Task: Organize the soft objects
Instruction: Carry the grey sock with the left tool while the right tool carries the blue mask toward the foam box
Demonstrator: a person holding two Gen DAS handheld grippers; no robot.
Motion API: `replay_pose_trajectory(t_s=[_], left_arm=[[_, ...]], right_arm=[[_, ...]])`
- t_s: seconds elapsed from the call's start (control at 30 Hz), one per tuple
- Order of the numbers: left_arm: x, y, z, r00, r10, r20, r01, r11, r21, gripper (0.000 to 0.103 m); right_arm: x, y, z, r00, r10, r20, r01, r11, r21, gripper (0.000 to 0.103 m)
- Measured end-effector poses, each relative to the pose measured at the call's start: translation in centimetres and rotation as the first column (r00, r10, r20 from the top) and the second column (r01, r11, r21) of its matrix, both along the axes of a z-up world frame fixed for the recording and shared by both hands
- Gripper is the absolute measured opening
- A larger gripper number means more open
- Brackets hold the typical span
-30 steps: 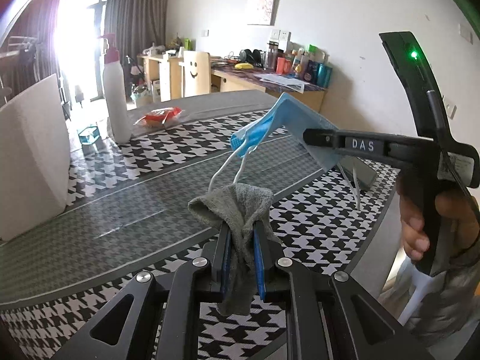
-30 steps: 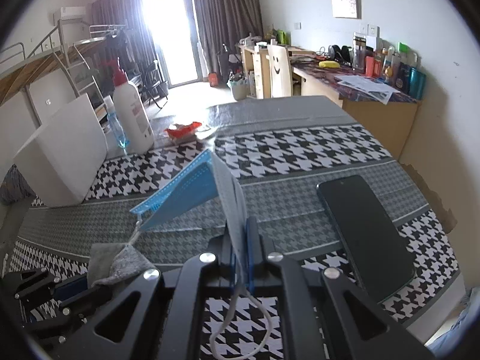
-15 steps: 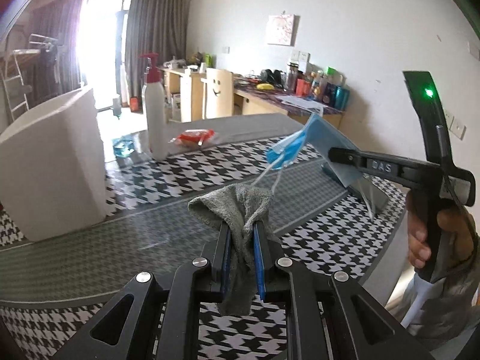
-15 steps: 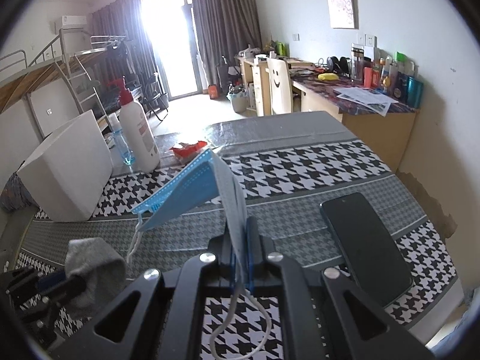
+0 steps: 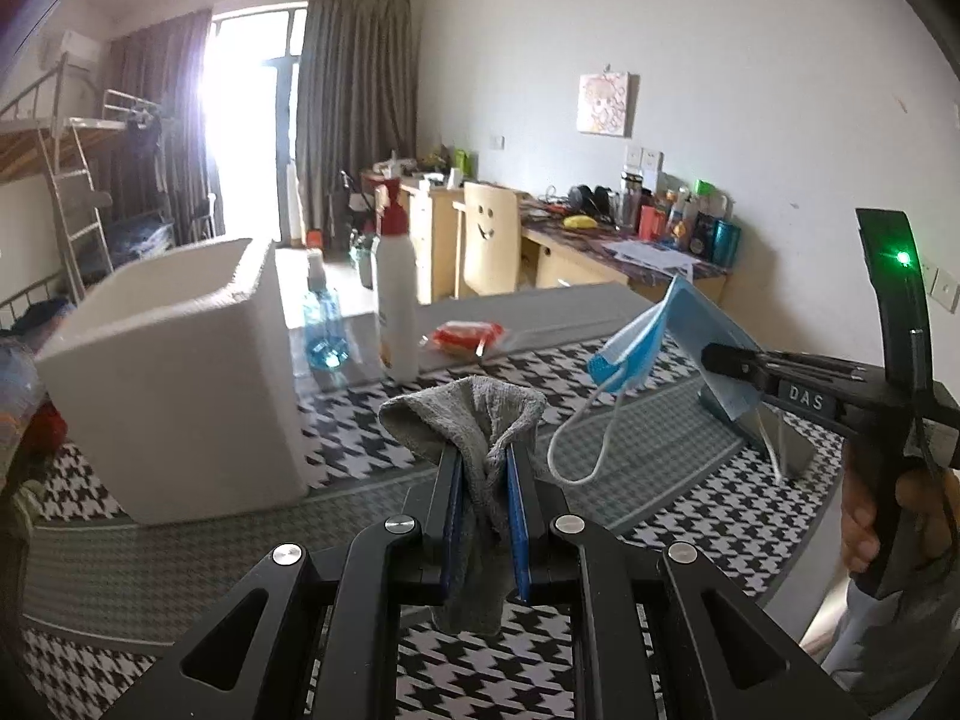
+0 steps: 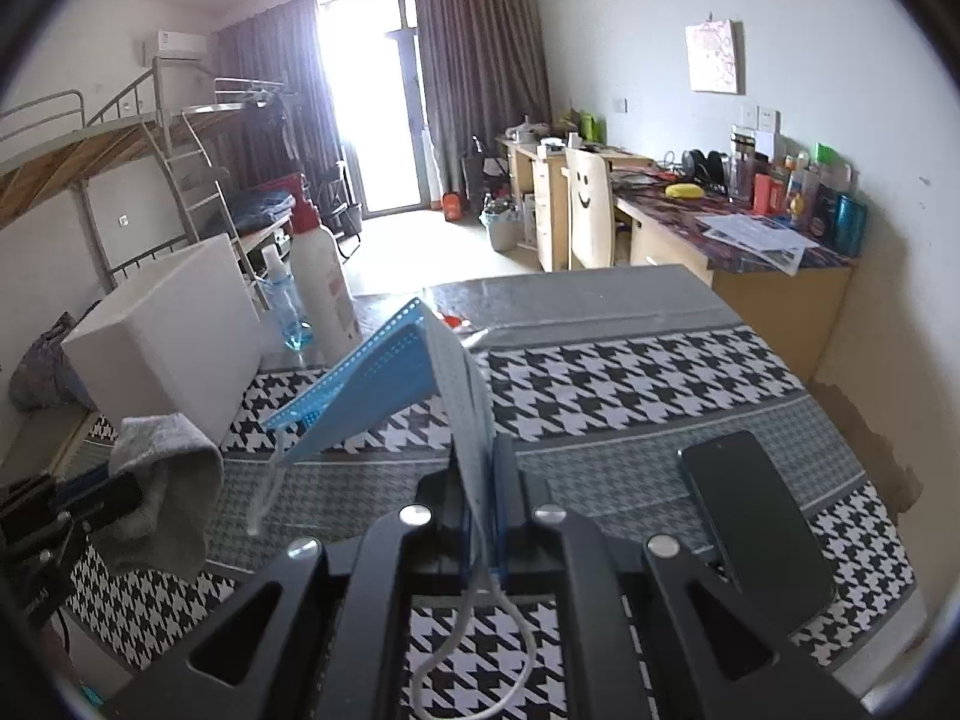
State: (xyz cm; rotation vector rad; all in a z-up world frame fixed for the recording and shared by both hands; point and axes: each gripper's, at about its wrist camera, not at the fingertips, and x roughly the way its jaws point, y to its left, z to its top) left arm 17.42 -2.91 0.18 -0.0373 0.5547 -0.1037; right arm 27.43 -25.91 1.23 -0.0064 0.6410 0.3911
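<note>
Two soft items ride above a houndstooth table (image 6: 630,372) as a person carries one in each claw. The left gripper (image 5: 483,480) is clamped tight on a grey cloth (image 5: 474,414), which bunches above the pads and hangs out below them. The right gripper (image 6: 483,480) is pinched shut on a blue face mask (image 6: 384,372), its pleated body flaring toward ten o'clock and one ear loop (image 6: 474,636) dangling back under the jaws.

From the left claw's view, an open white foam box (image 5: 174,372) stands at nine to ten o'clock, the likely drop point, with a white pump bottle (image 5: 396,300) and a small blue bottle (image 5: 324,324) just beside it at eleven.

The risks look plain. The mask's free loop (image 5: 585,444) swings close to the cloth at two o'clock and could snag it if the claws converge. A low swing toward the box could clip the bottles. The black phone (image 6: 756,516) at the table's near edge, at three o'clock from the right claw, could be knocked off.
</note>
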Motion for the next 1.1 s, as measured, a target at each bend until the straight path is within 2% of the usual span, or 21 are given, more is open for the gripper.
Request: replay_pose_trajectory(t_s=[0.17,0.67,1.1], left_arm=[[-0.2,0.3,0.8,1.0,0.003,0.025,-0.003,1.0,0.013,0.015],[0.7,2.3,3.6,0.991,0.093,0.096,-0.099,0.993,0.059,0.015],[1.2,3.9,5.4,0.984,0.118,0.133,-0.126,0.991,0.05,0.015]], right_arm=[[-0.1,0.7,0.7,0.999,0.03,0.025,-0.031,1.0,0.003,0.009],[0.0,2.3,2.1,0.995,0.08,0.061,-0.081,0.996,0.023,0.009],[0.2,3.7,3.8,0.988,0.124,0.092,-0.128,0.991,0.032,0.009]])
